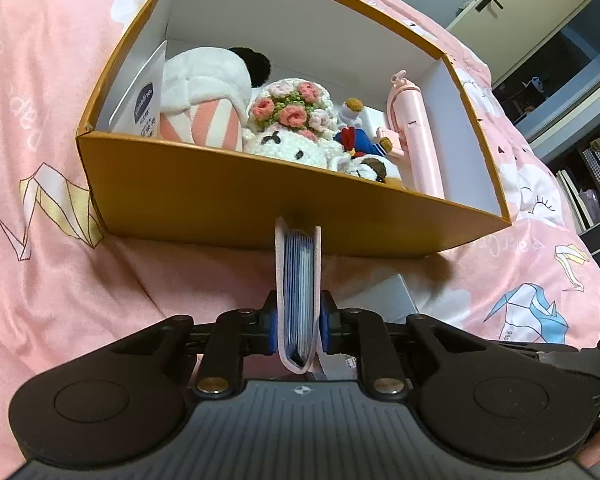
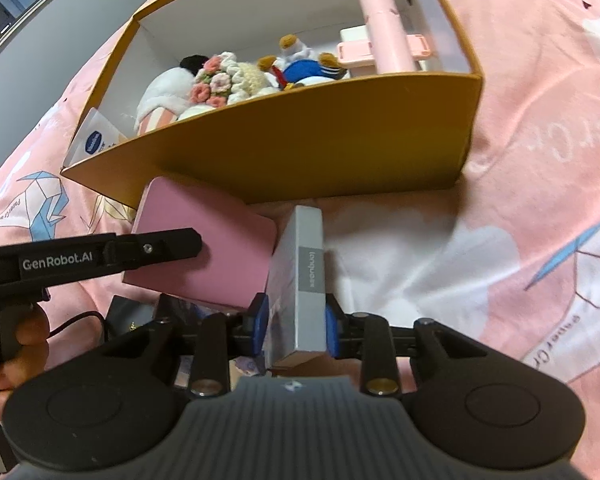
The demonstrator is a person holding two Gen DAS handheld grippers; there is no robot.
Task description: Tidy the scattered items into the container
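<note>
Box (image 1: 228,200) stands open for loading; left gripper (image 1: 299,326) clamps the pink wallet (image 1: 299,280) edge-up, right gripper (image 2: 296,324) clamps the grey carton (image 2: 300,280), both ready to lift in.

The open orange cardboard box (image 1: 220,200) sits on the pink printed bedspread (image 1: 60,120), with crocheted plush toys (image 1: 292,120) inside. Before its near wall, the pink card wallet (image 2: 204,240) lies left of the grey rectangular carton (image 2: 304,280).

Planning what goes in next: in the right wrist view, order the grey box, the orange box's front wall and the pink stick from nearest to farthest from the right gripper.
1. Grey box, between the right gripper's fingers.
2. Orange box's front wall, just beyond.
3. Pink stick, inside, right rear.
</note>
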